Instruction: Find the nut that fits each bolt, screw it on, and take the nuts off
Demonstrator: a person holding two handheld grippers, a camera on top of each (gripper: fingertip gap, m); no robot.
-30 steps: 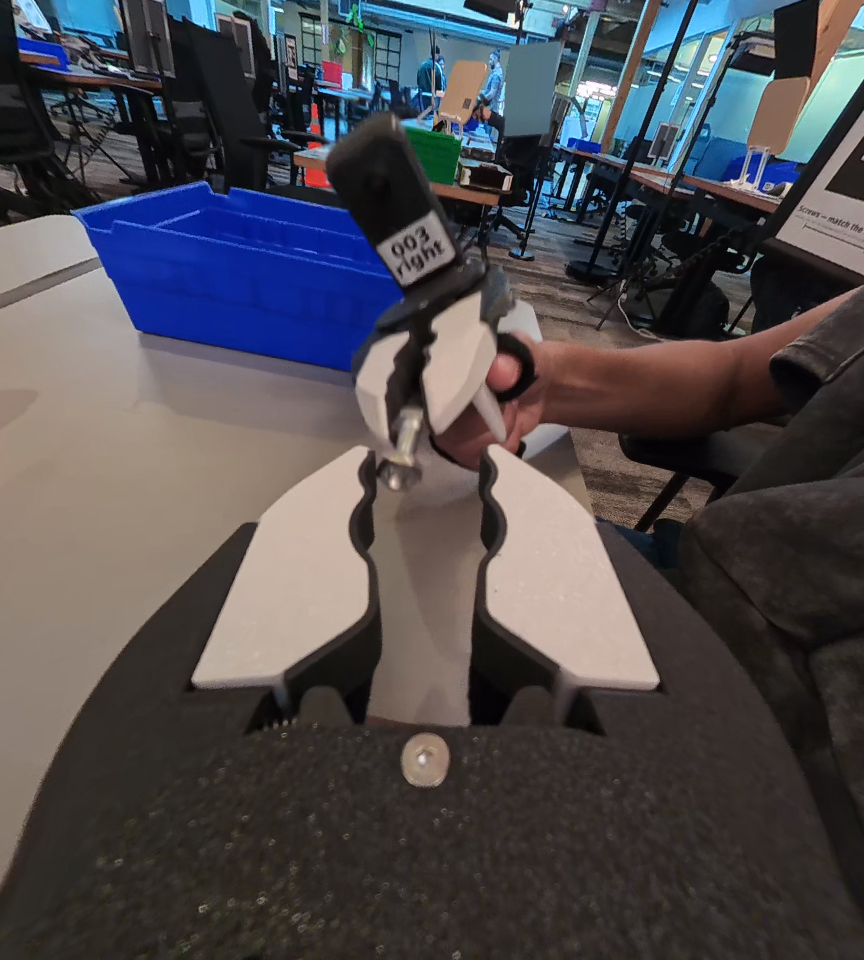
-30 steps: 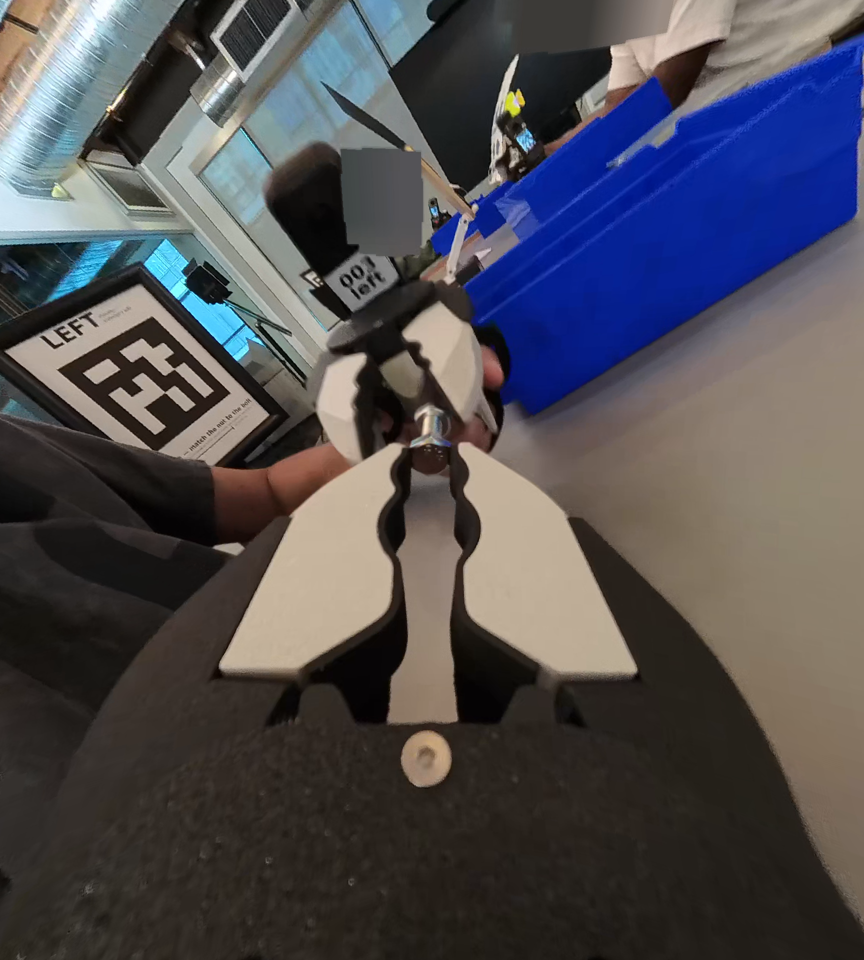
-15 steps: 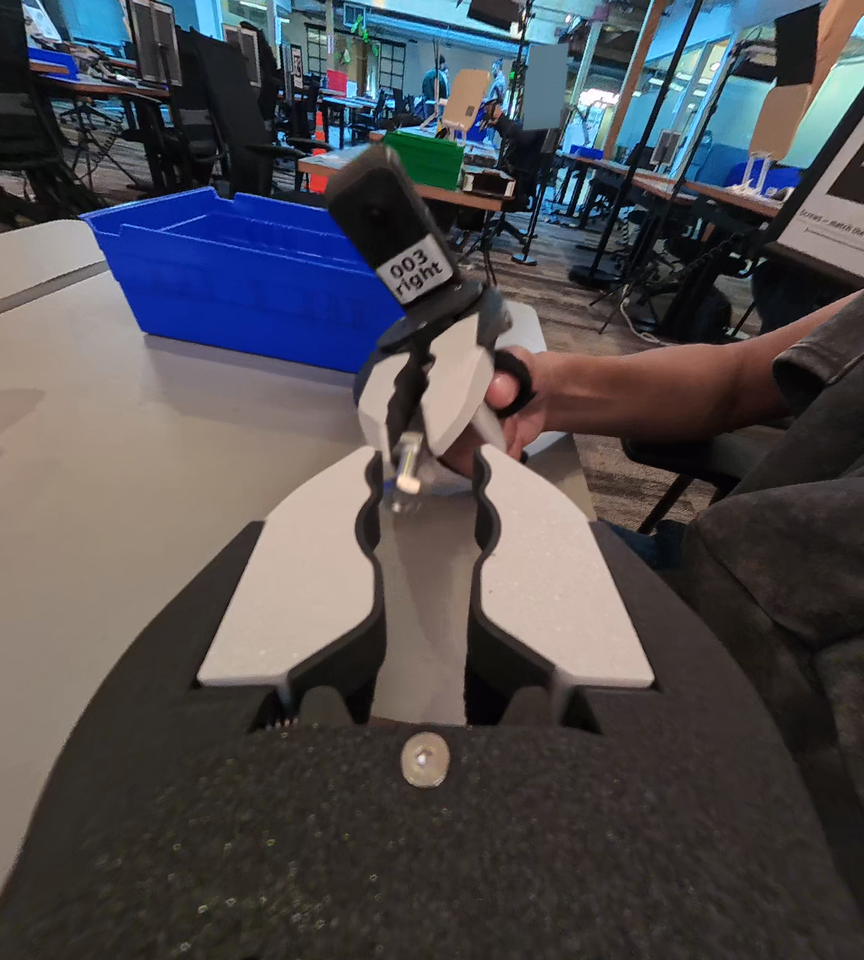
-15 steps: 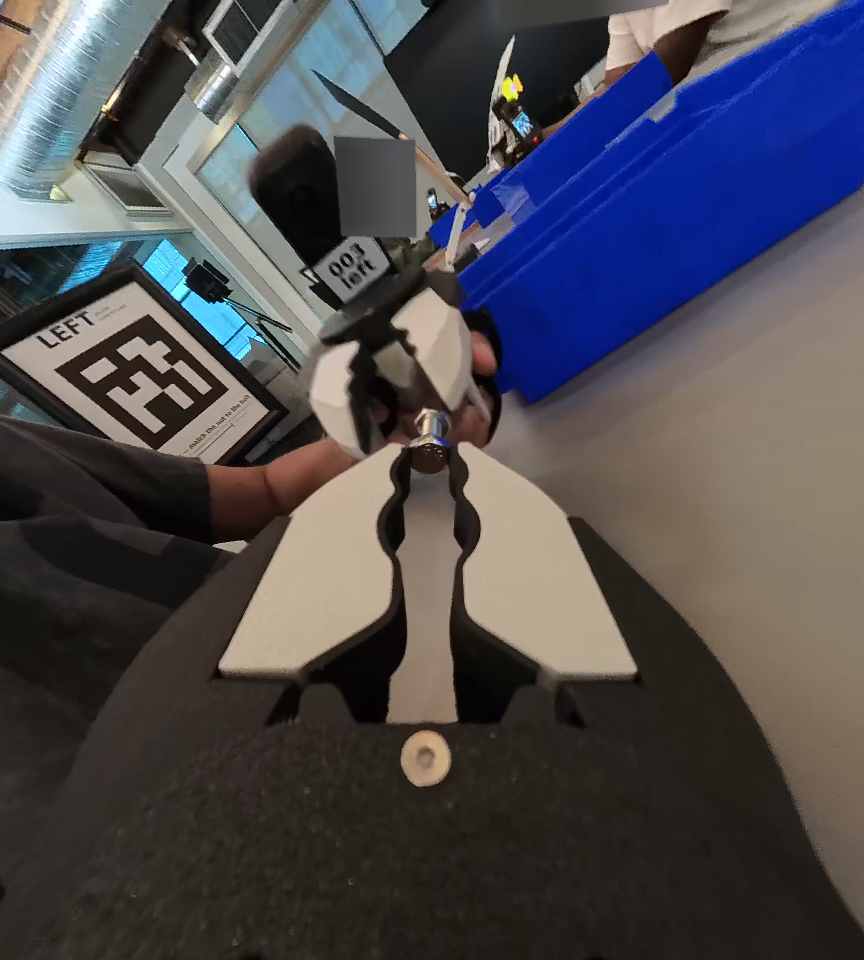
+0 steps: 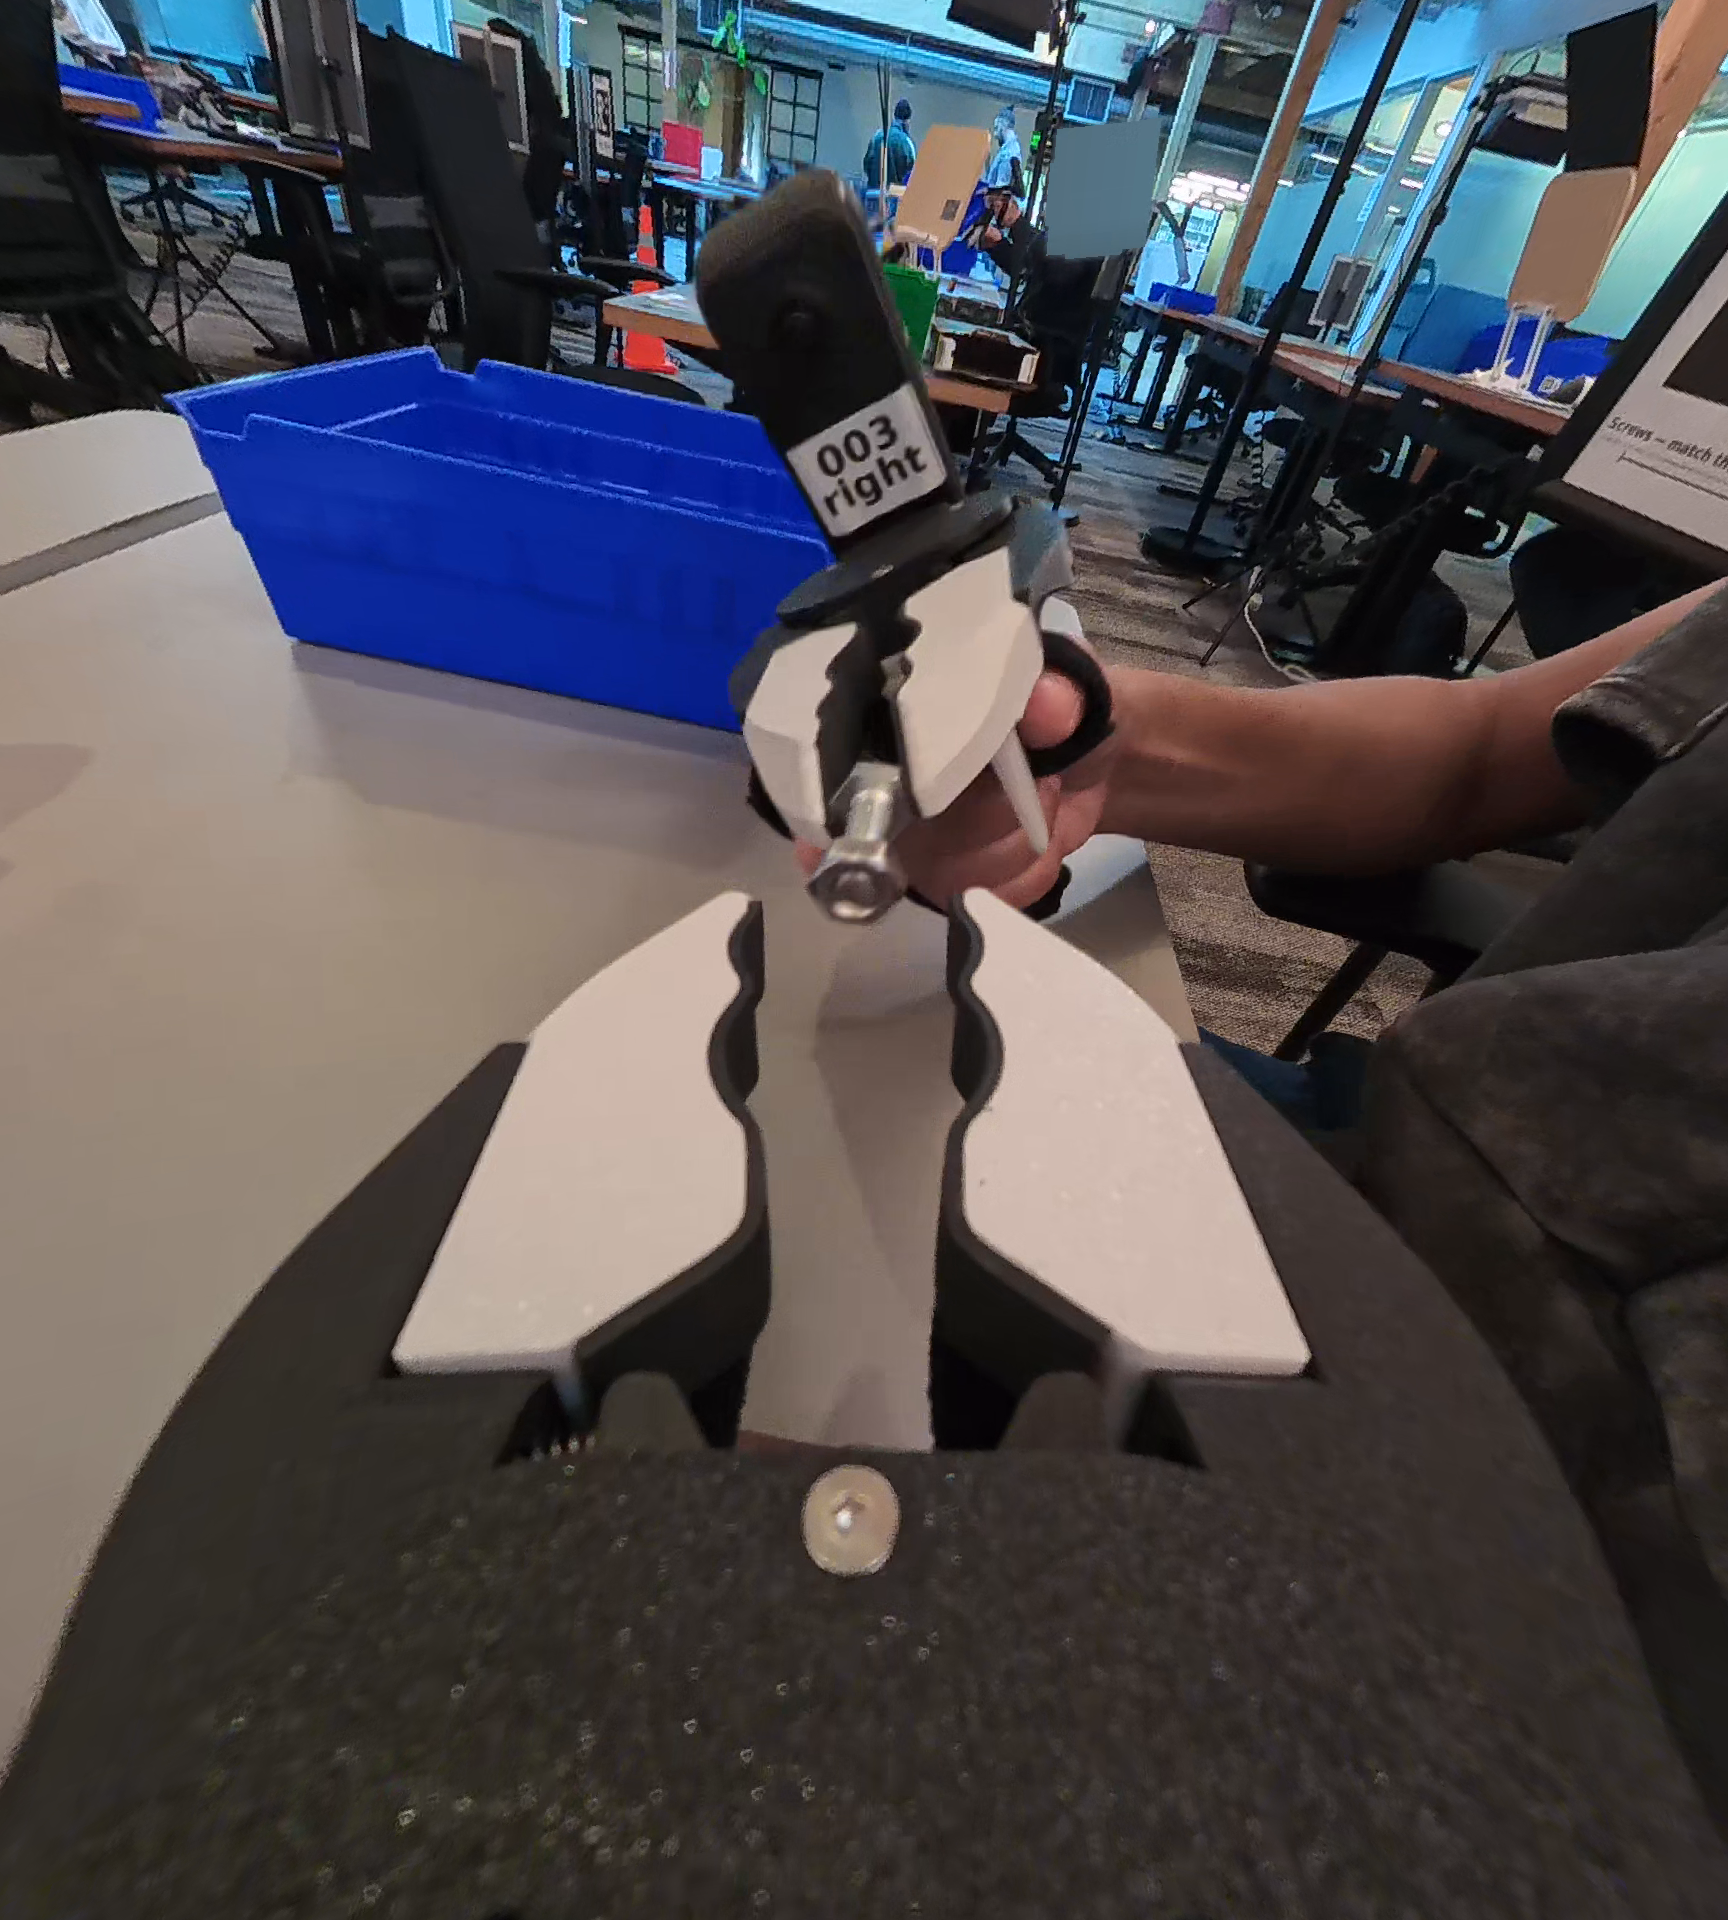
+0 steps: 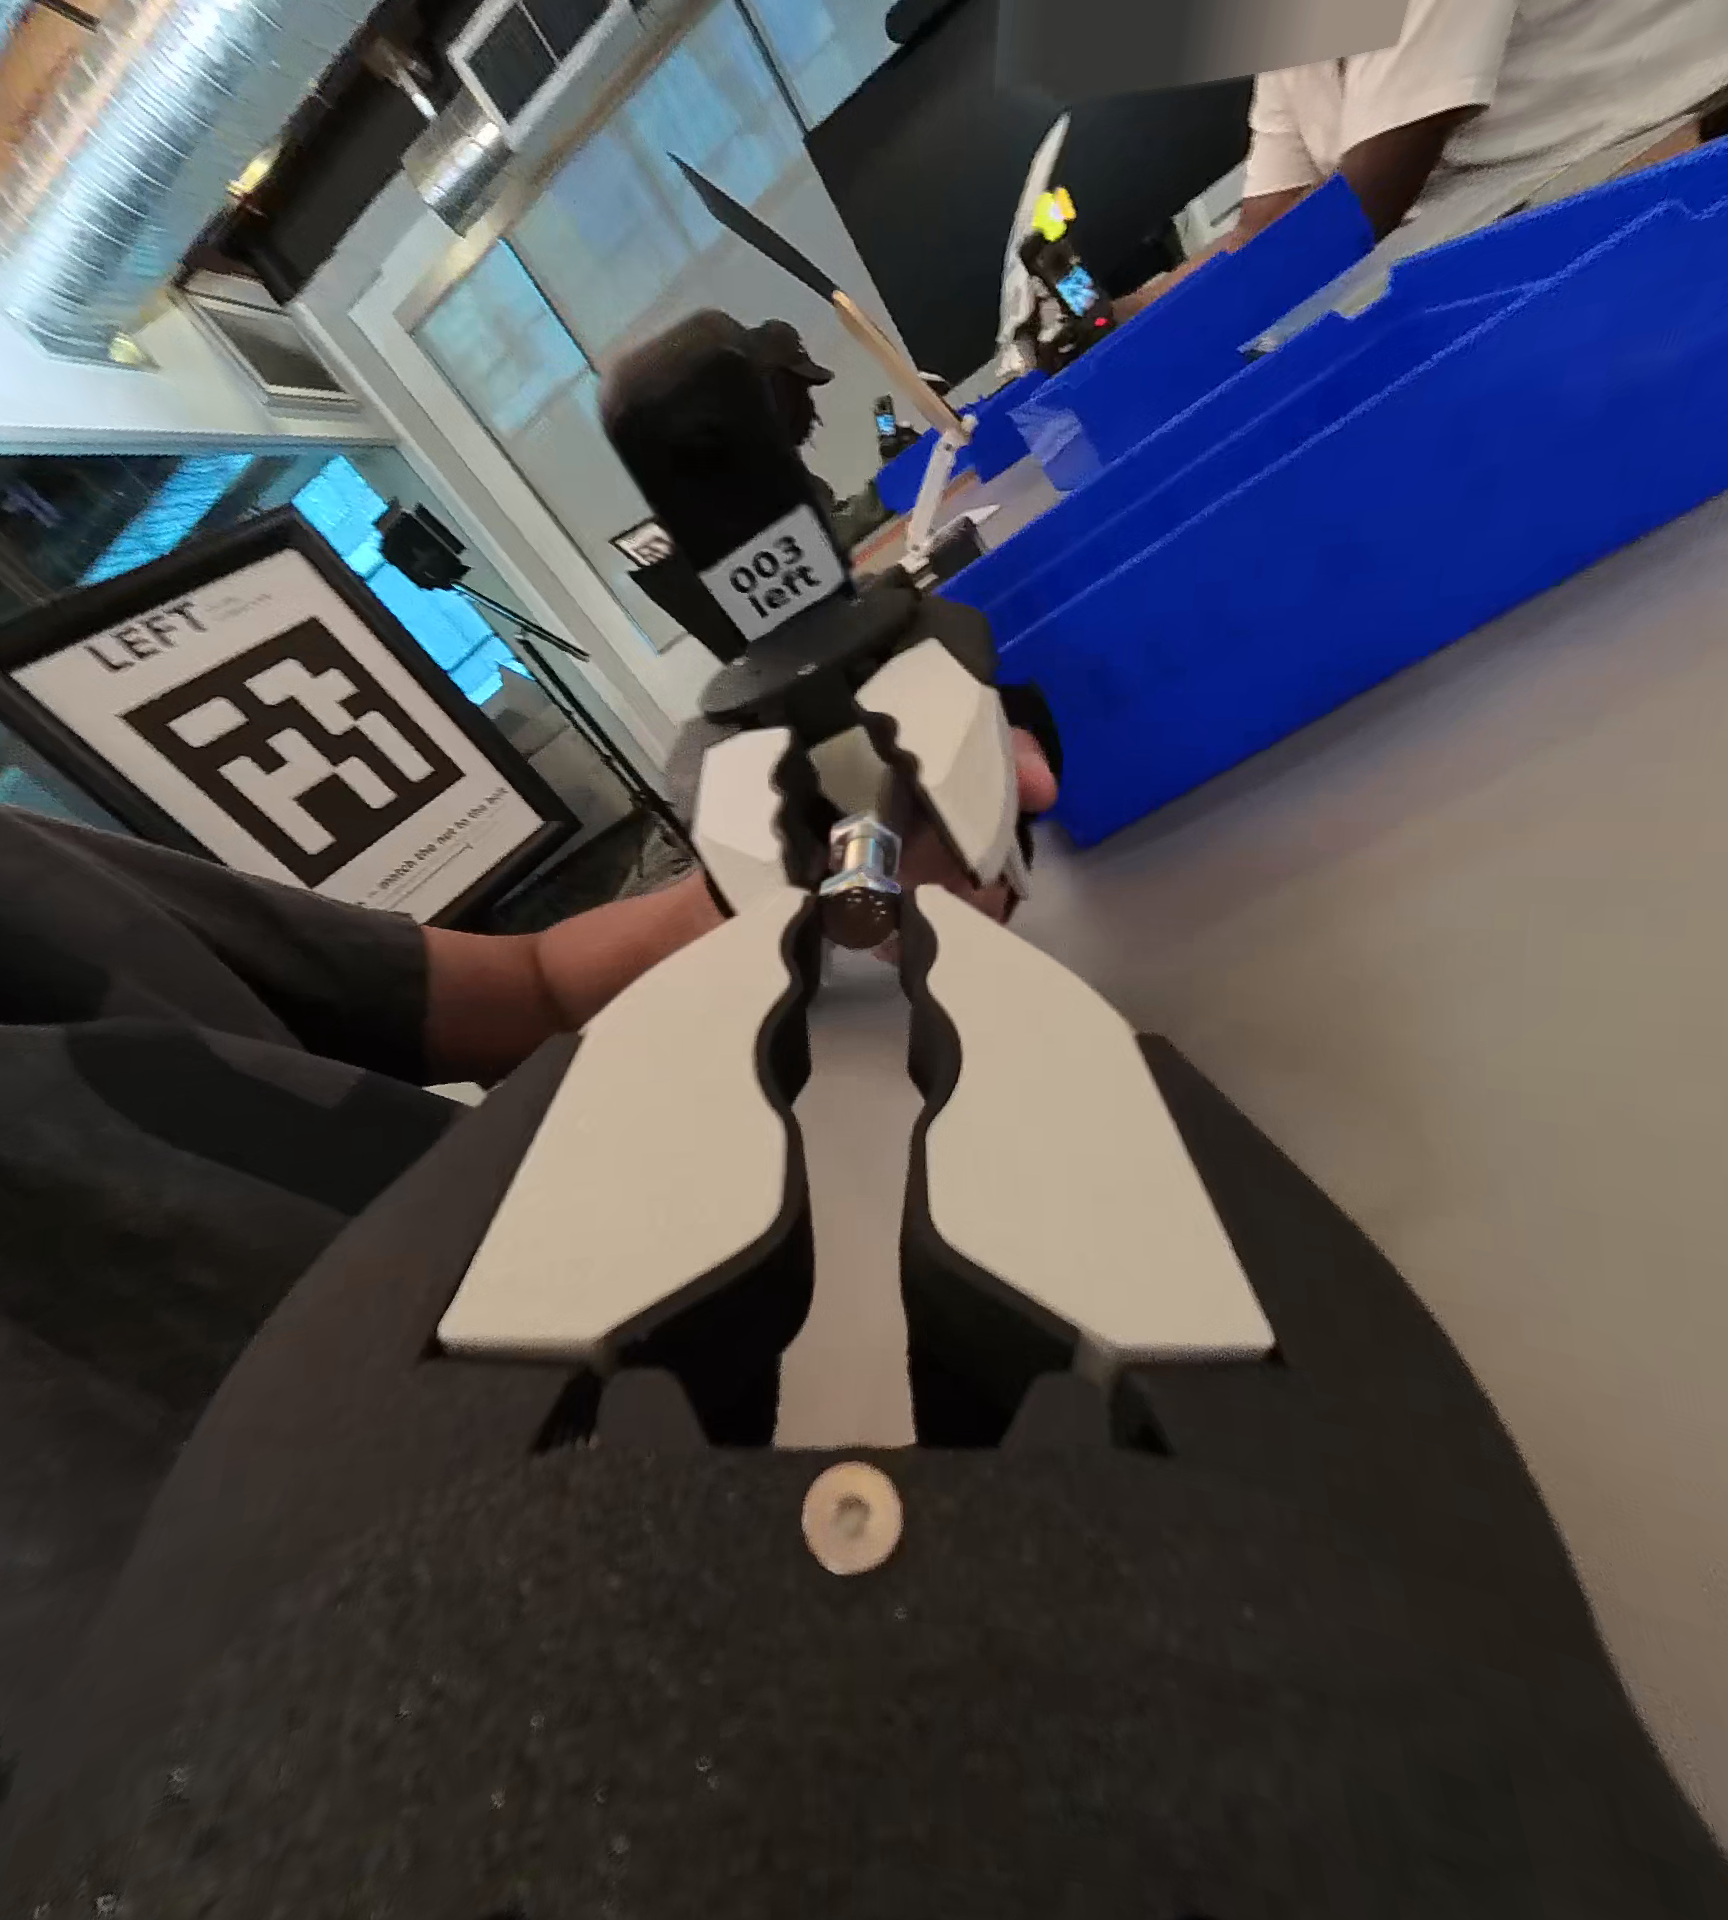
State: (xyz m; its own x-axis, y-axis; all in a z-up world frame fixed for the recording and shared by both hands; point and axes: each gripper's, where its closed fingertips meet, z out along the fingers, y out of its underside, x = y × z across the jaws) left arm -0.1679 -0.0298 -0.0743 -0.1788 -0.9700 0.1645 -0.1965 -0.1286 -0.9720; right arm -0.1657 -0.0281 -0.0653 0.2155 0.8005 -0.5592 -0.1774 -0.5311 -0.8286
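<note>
The right gripper (image 5: 865, 774), seen in the upper centre of the left wrist view, is clenched on the shank of a silver bolt (image 5: 865, 831), whose free end points toward that camera and carries a hex nut (image 5: 852, 888). The hold appears meant to present the nut end to the opposing tool. The left gripper (image 5: 852, 940), in the centre of its own view, has its jaws parted, with the nut just ahead of and slightly above its tips; no contact is visible. In the right wrist view the bolt's head end (image 6: 855, 914) sits clamped between that gripper's own fingertips at frame centre, while the left gripper (image 6: 855, 821) faces it with its fingers spread on either side of the nut (image 6: 865, 836); whether they touch it cannot be told. In my judgement the nut is about to be gripped and turned, though which way cannot be determined. A blue bin (image 5: 507, 540) stands on the grey table (image 5: 216, 883) in the upper left of the left wrist view, well apart from the work. Its interior shows only blue walls from this angle, so its contents cannot be told. In the right wrist view, upper right, the bin (image 6: 1411, 499) again reveals nothing identifiable inside.
</note>
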